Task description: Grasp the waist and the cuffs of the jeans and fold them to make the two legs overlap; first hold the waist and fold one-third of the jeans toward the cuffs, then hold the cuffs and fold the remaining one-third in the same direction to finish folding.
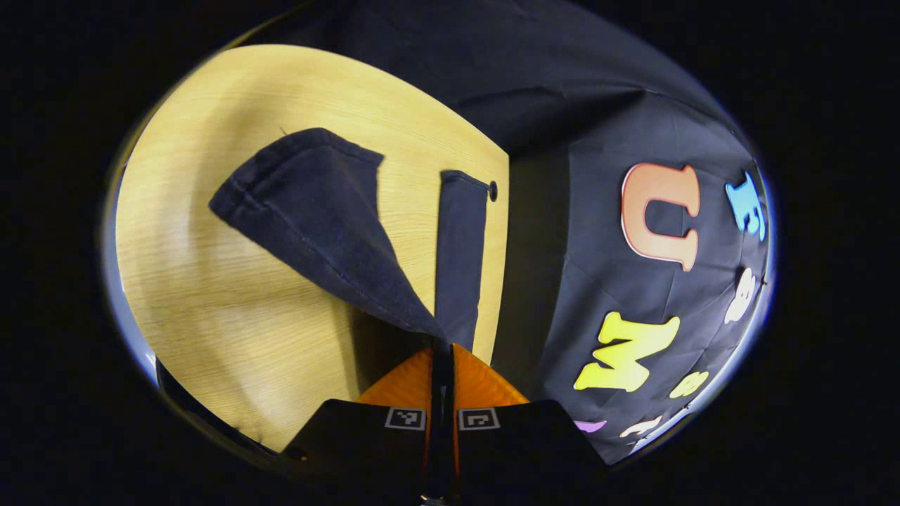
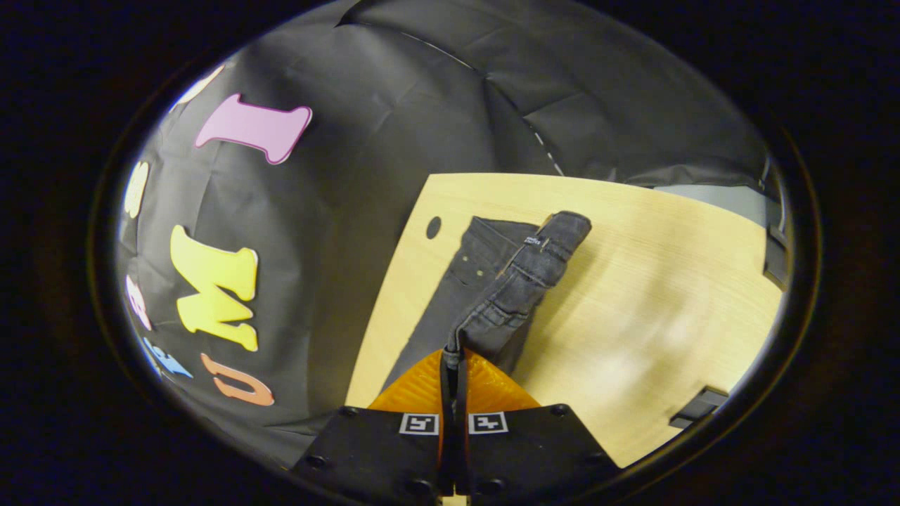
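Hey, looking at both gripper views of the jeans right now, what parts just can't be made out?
- Left gripper view: the jeans past the cuffs, hidden behind the left gripper.
- Right gripper view: the legs below the waistband, cut off by the right gripper.
- Right gripper view: the waistband label, too small.
- Right gripper view: the table surface at right, blurred.

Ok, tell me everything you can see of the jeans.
The jeans are dark, near-black denim with visible seams, a back pocket and a small tag at the waistband. The left gripper pinches a cuff end, lifting one leg off the wooden table, while the other leg lies flat. The right gripper pinches the waist, raised in a bunched fold above the part lying flat.
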The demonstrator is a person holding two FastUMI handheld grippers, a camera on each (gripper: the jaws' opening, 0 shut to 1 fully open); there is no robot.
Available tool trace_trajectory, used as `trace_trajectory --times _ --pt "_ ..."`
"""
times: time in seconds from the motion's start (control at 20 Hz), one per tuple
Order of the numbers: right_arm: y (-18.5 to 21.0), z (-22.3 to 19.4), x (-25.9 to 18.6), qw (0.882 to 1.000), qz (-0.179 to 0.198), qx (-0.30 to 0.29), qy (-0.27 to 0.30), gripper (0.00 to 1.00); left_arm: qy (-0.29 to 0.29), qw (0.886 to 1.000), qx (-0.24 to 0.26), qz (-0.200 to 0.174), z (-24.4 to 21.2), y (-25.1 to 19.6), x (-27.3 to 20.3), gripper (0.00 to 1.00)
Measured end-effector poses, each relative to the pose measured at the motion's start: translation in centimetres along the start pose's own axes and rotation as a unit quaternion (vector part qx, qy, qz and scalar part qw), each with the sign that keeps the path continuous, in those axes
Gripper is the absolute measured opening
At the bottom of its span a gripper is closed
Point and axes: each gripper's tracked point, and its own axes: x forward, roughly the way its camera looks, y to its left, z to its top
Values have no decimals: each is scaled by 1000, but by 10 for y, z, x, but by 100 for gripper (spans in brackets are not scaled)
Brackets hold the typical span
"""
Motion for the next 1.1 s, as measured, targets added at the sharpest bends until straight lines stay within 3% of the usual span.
trace_trajectory --times 0.25,0.3,0.35,0.55,0.65,0.9,1.1 --pt "41 19 46 1000 15 6 9 1 24 998 47 19 20 -53 62 3" --pt "45 23 57 1000 15 8 8 5 31 998 56 25 22 -60 79 3" --pt "49 27 68 1000 13 14 8 1 35 997 64 31 26 -66 96 3" --pt "59 38 111 1000 -3 13 -1 1 52 992 109 42 40 -95 162 3" --pt "60 40 132 1000 -16 -2 -8 1 57 987 139 62 48 -92 194 3" --pt "56 46 174 999 -32 -19 -23 1 79 980 155 93 50 -94 261 4" --pt "47 48 202 998 -48 -34 -29 1 86 972 187 112 57 -80 290 4"
